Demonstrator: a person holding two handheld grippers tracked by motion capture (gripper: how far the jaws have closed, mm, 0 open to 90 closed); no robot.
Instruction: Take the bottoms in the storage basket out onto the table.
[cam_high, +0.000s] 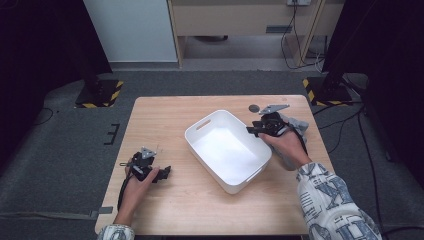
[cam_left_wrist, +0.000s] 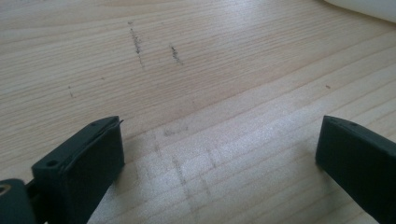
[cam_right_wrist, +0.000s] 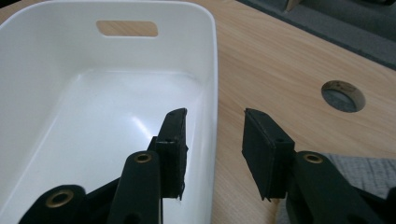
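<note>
White plastic, glossy and rectangular, the open storage bin (cam_high: 227, 150) with a slotted handle cut into its end wall sits at the middle of the pale wooden desk (cam_high: 165, 197), and the right claw (cam_right_wrist: 212, 149) straddles its near side wall. In the right claw's own view one black jaw hangs inside the bin, the other outside over the wood, and the white wall runs up between them; the jaws stand at a moderate gap and neither pad presses on the wall. Just beyond the outer jaw lies a round cable hole (cam_right_wrist: 343, 95) in the desk, and a piece of grey fabric (cam_right_wrist: 359, 170) lies under the same jaw. In the high view the right claw (cam_high: 255, 130) sits at the bin's right-hand rim, held in a hand (cam_high: 285, 145) in a patterned sleeve (cam_high: 332, 205). The left claw (cam_left_wrist: 219, 144) is well apart from the bin, low over bare wood with faint pencil marks (cam_left_wrist: 137, 44), its jaws wide and with nothing between them. A corner of the bin shows far ahead of it.
</note>
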